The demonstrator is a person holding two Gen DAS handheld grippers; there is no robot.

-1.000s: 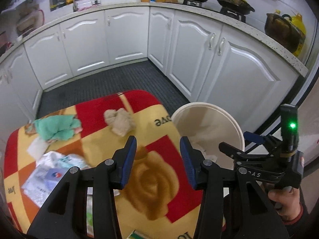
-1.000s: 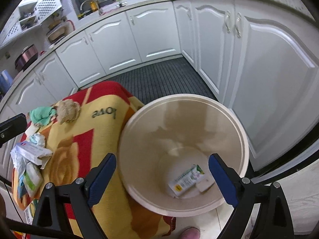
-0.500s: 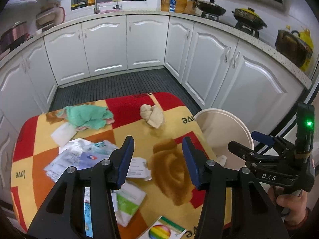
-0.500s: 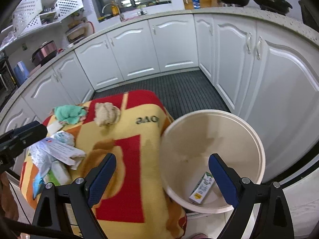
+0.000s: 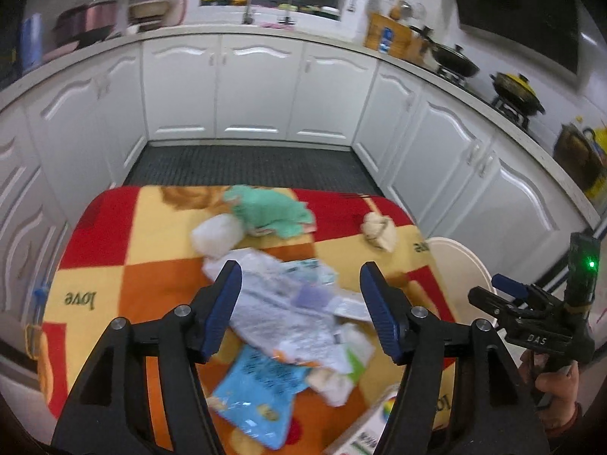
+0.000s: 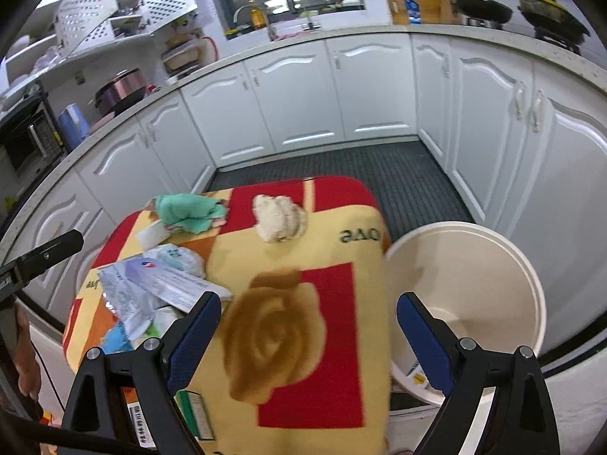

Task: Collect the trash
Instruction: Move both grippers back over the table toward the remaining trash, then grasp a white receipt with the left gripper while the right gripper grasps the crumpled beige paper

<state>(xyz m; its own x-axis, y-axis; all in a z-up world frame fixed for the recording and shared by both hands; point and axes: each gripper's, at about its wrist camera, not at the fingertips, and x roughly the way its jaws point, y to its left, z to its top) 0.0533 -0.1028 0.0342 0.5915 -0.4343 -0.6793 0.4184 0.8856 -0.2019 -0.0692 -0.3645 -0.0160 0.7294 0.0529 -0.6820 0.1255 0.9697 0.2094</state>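
White kitchen cabinets ringed a table under a red-and-yellow rose blanket (image 6: 303, 341) where a heap of crumpled paper and plastic wrappers (image 5: 292, 314) lay beneath the left gripper (image 5: 301, 303), its empty jaws just widened, while the right gripper (image 6: 309, 335) gaped empty beside the round cream plastic bin (image 6: 493, 254).

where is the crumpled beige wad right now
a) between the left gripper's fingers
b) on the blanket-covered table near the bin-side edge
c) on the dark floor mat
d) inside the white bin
b: the crumpled beige wad lies on the blanket-covered table beside the green cloth, outside the white bin, with neither gripper touching it.
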